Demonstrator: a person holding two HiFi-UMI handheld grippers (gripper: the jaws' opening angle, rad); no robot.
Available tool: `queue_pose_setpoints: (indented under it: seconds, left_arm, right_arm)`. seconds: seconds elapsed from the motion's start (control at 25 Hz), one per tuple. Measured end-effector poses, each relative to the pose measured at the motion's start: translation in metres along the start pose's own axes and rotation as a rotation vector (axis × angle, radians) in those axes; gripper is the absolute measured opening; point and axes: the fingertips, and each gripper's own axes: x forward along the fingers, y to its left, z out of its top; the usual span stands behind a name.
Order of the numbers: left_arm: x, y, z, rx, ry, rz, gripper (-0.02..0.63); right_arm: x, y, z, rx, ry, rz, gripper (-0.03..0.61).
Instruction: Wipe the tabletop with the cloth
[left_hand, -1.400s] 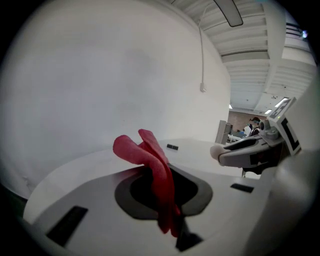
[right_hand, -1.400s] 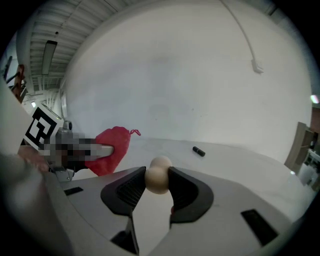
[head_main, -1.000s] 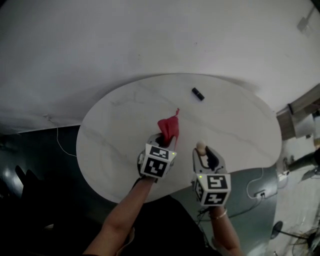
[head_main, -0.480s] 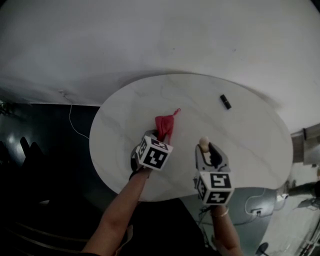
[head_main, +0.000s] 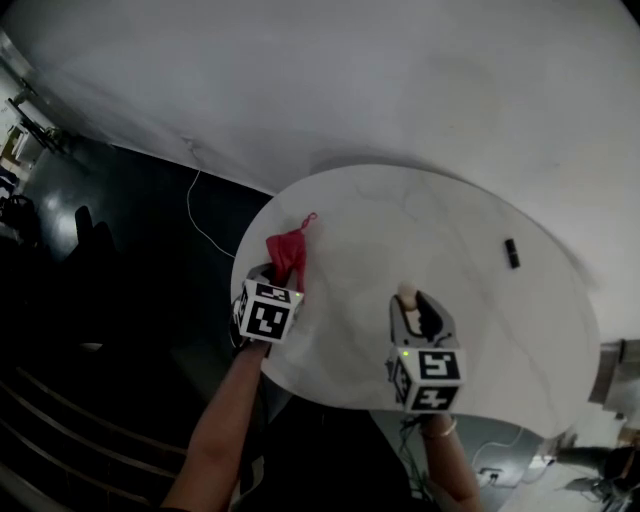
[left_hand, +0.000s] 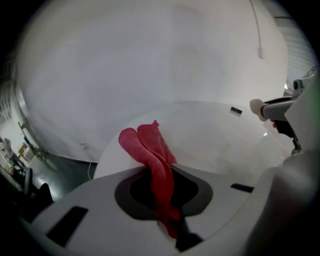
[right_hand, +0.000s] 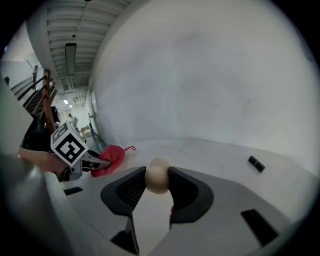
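round white table (head_main: 450, 260) fills centre-right. left gripper (head_main: 276, 278) at its left edge, jaws pinching the bunched red cloth (head_main: 288, 250). judgement: drop lower so more cloth lies flat, press lightly. right gripper (head_main: 408, 303), lower centre, pinches a pale ball (head_main: 405, 293); keep it clear.

L claw (left_hand: 163, 194) pinches red cloth (left_hand: 150, 150) above white tabletop (left_hand: 210, 135) edge.

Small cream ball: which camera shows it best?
The right gripper view: the small cream ball sits central, pinched by the right gripper. The head view shows it small; the left gripper view, at the edge.
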Motion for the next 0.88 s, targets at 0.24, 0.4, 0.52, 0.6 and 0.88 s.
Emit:
queue_pose_setpoints:
  seconds: [0.24, 0.4, 0.52, 0.6, 0.88]
  left_arm:
    - [-0.028, 0.073, -0.039, -0.114, 0.049, 0.135, 0.041]
    - [-0.039, 0.104, -0.051, -0.152, 0.070, 0.207, 0.041]
    - [-0.054, 0.124, -0.042, -0.166, 0.050, 0.270, 0.041]
    - [-0.061, 0.122, -0.024, -0.171, 0.007, 0.258, 0.041]
    - [-0.052, 0.034, 0.080, -0.058, -0.152, 0.051, 0.041]
  right_arm:
    - [0.009, 0.019, 0.007, -0.023, -0.020, 0.040, 0.138]
    - [0.005, 0.017, 0.007, -0.021, -0.025, 0.032, 0.138]
    - [0.000, 0.008, 0.006, -0.008, -0.030, 0.016, 0.138]
    - [-0.007, -0.001, 0.005, 0.004, -0.035, 0.000, 0.138]
    - [-0.031, -0.039, -0.004, 0.064, -0.056, -0.084, 0.138]
